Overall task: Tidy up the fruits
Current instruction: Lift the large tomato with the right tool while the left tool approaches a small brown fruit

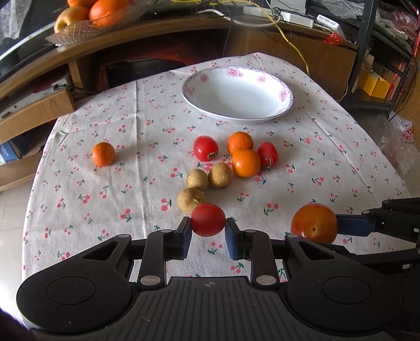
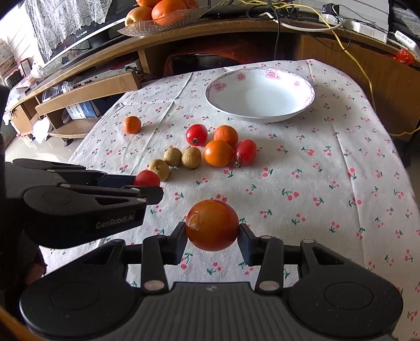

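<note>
My left gripper [image 1: 208, 230] is shut on a small red tomato [image 1: 208, 219], held above the cloth near the table's front. My right gripper [image 2: 212, 236] is shut on a larger orange-red tomato [image 2: 212, 225]; the same tomato [image 1: 314, 223] shows at the right of the left wrist view. A white flowered bowl [image 1: 237, 119] stands empty at the far side. Between bowl and grippers lie two red tomatoes [image 1: 205, 148], two oranges [image 1: 246, 162] and three brown longans [image 1: 197, 179]. One small orange [image 1: 103, 154] sits alone to the left.
The round table wears a cherry-print cloth [image 1: 105, 199]. Behind it runs a wooden shelf unit [image 1: 157, 34] with a glass fruit dish [image 1: 89, 23], cables and a power strip [image 1: 296, 18]. A metal rack [image 1: 367, 65] stands at the far right.
</note>
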The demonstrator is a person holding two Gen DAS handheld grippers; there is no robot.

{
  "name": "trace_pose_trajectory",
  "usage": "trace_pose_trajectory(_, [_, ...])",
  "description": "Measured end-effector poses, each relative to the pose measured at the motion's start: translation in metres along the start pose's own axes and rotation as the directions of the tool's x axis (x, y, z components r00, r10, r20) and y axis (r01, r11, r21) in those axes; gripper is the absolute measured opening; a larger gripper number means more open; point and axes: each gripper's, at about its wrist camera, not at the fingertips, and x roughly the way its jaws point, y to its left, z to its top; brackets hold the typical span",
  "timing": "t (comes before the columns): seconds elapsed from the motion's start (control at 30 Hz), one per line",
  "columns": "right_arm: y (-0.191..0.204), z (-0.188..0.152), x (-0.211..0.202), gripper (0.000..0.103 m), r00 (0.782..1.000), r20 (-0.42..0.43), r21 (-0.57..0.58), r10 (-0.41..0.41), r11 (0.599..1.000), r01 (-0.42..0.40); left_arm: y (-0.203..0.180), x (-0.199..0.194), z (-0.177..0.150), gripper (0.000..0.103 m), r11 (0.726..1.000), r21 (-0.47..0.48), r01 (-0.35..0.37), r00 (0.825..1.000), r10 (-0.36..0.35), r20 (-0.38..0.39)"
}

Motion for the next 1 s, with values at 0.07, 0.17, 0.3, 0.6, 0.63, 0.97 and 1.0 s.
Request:
trace_pose_trajectory(0.07, [-0.001, 0.003, 0.0, 0.042, 1.0, 0.007, -0.001, -0.005, 1.0, 0.005, -0.001, 0.0, 0.003, 0.035, 1.0, 0.0, 0.0, 1.0, 0.0, 0.005])
trace_pose_trajectory(0.17, [-0.002, 0.008, 0.0, 0.042, 1.0, 0.016, -0.006, -0.01, 1.0, 0.01, -0.001, 0.0, 0.009, 0.035, 1.0, 0.003, 0.001, 1.0, -0.001, 0.014])
trace_pose_trajectory(0.3, [-0.003, 0.018, 0.0, 0.042, 0.999, 0.034, -0.013, -0.013, 1.0, 0.013, -0.003, 0.001, 0.021, 0.035, 1.0, 0.027, -0.003, 0.999, 0.003, 0.033])
trace_pose_trajectory(0.6, [-0.014, 0.047, 0.006, 0.042, 0.997, 0.072, -0.013, -0.04, 0.999, 0.041, 0.002, 0.01, 0.051, 0.035, 1.0, 0.014, 0.012, 0.998, -0.013, 0.057])
trace_pose_trajectory(0.63, [-0.015, 0.051, 0.007, 0.042, 0.996, 0.074, -0.014, -0.043, 0.999, 0.044, 0.002, 0.011, 0.055, 0.035, 1.0, 0.011, 0.016, 0.998, -0.017, 0.058])
trace_pose_trajectory(0.97, [-0.029, 0.091, 0.023, 0.042, 0.99, 0.107, -0.038, -0.09, 0.995, 0.094, -0.002, 0.031, 0.099, 0.035, 0.999, 0.023, 0.032, 0.996, -0.034, 0.081])
trace_pose_trajectory(1.0, [-0.031, 0.095, 0.025, 0.042, 0.989, 0.111, -0.04, -0.097, 0.994, 0.102, -0.003, 0.035, 0.103, 0.035, 0.999, 0.024, 0.035, 0.996, -0.037, 0.08])
